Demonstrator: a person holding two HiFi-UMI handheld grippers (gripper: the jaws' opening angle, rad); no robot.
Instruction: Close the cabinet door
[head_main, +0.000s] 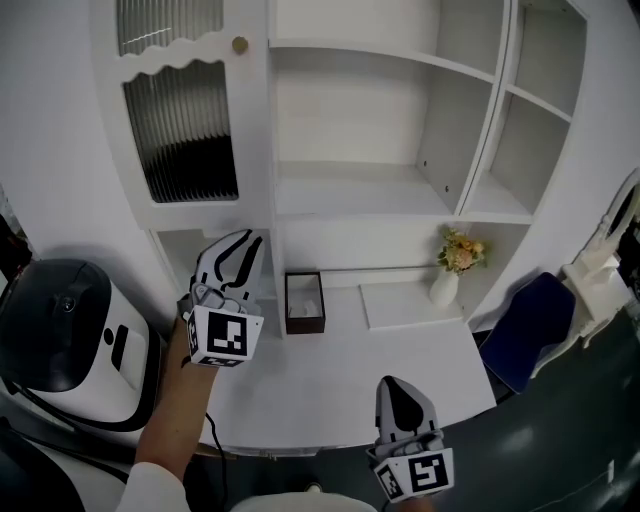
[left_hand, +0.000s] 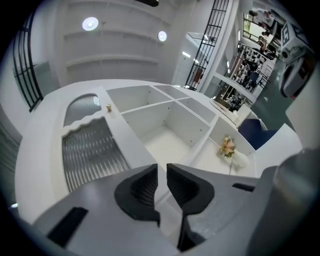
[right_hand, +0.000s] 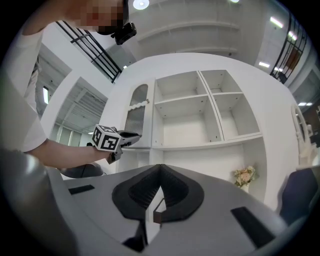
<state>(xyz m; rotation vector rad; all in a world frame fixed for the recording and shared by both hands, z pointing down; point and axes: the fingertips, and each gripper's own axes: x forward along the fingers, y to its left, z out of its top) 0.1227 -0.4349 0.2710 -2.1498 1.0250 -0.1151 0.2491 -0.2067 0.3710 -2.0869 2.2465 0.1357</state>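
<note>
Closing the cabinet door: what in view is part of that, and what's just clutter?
Job:
- cabinet door with ribbed glass
- door knob
- left gripper, empty, by the door's lower corner

Lying about:
- brown box
- flower vase
- black-and-white machine
- right gripper, shut, empty

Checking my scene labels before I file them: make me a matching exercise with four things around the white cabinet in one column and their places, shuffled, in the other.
Things:
1. ribbed glass door
2. vase of flowers
3. dark box
4. blue chair

Places:
A. on the counter, toward its right rear
B. beyond the counter's right end
C. on the counter, just right of the left hand-held gripper in the head view
D. top left, beside a round knob

Pairs: 1-D, 2-A, 3-C, 4-B.
</note>
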